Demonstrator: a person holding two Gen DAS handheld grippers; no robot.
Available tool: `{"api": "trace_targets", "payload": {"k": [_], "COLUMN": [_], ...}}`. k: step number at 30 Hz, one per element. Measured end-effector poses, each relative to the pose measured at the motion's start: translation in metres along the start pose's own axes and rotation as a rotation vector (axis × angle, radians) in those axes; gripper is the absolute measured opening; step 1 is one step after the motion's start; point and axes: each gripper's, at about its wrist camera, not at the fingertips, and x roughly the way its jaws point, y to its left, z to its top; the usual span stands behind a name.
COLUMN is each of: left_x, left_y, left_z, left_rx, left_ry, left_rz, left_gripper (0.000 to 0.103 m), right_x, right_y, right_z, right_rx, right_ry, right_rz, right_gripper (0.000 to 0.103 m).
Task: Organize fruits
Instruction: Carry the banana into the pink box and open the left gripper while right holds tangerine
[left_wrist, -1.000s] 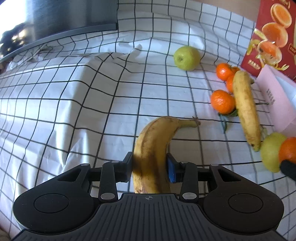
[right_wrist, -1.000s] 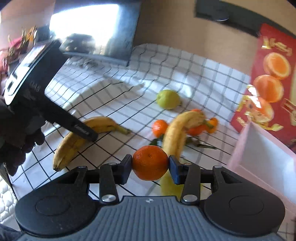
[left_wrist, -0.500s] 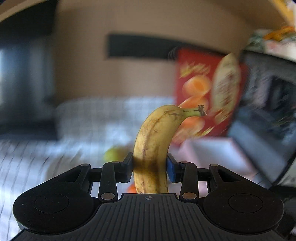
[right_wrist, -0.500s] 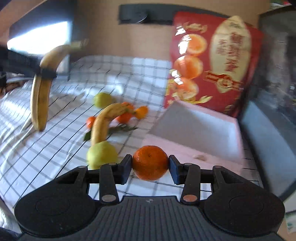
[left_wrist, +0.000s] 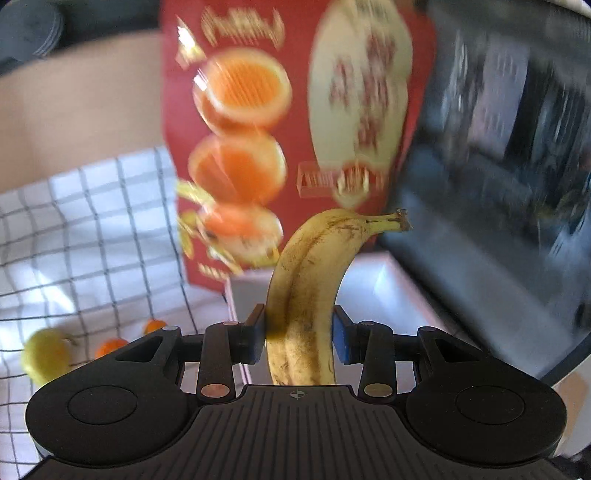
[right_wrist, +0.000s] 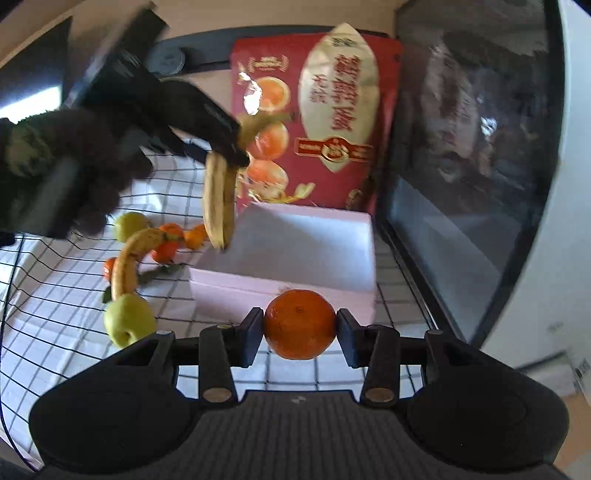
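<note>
The checked tablecloth (right_wrist: 55, 295), which fills the left wrist view one second earlier, is now confined to the lower left of that view; the red fruit bag (left_wrist: 295, 129) and the dark glass door (left_wrist: 498, 184) occupy the upper centre and right. From this it is judged that both fruits are lifted clear of the cloth and carried toward the white foam box (right_wrist: 295, 243), seen at centre frame in the right wrist view, directly below the bag.

The left gripper (left_wrist: 298, 334) is clamped on the spotted banana (left_wrist: 306, 295). In the earlier frame this banana is gripped while lying on the cloth; now it is held in the air, stem up, with its lower end over the left edge of the box in the right wrist view.

The right gripper (right_wrist: 300, 336) is clamped on the held mandarin (right_wrist: 300, 324), as before. The mandarin is positioned at lower centre, in front of the near wall of the box, not yet over its cavity.

A second banana (right_wrist: 129, 262), two green apples (right_wrist: 127, 319) and several loose mandarins (right_wrist: 168, 242) are left on the cloth at centre left. Sorting is judged to be at an early stage.
</note>
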Motion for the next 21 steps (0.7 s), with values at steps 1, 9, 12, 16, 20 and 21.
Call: {"api": "trace_targets", "payload": {"k": [1, 9, 12, 16, 20, 21], "left_x": [0.009, 0.028, 0.045, 0.076, 0.085, 0.084], "left_y": [-0.003, -0.024, -0.030, -0.038, -0.035, -0.032], "left_z": [-0.002, -0.020, -0.019, -0.017, -0.021, -0.021], "left_rx": [0.016, 0.123, 0.159, 0.184, 0.219, 0.214], "left_ry": [0.022, 0.182, 0.208, 0.284, 0.316, 0.326], "left_rz": [0.008, 0.099, 0.136, 0.180, 0.247, 0.247], "left_gripper": [0.041, 0.041, 0.041, 0.041, 0.042, 0.042], "right_x": [0.000, 0.018, 0.026, 0.030, 0.028, 0.027], "right_y": [-0.002, -0.015, -0.013, -0.008, -0.007, -0.008], "right_z": [-0.002, -0.008, -0.006, -0.004, -0.007, -0.008], "right_rx": [0.006, 0.053, 0.055, 0.045, 0.045, 0.050], "right_ry": [0.006, 0.066, 0.076, 0.080, 0.083, 0.084], "right_rz": [-0.007, -0.019, -0.004, 0.013, 0.013, 0.014], "right_gripper": [0.043, 0.043, 0.043, 0.043, 0.043, 0.043]}}
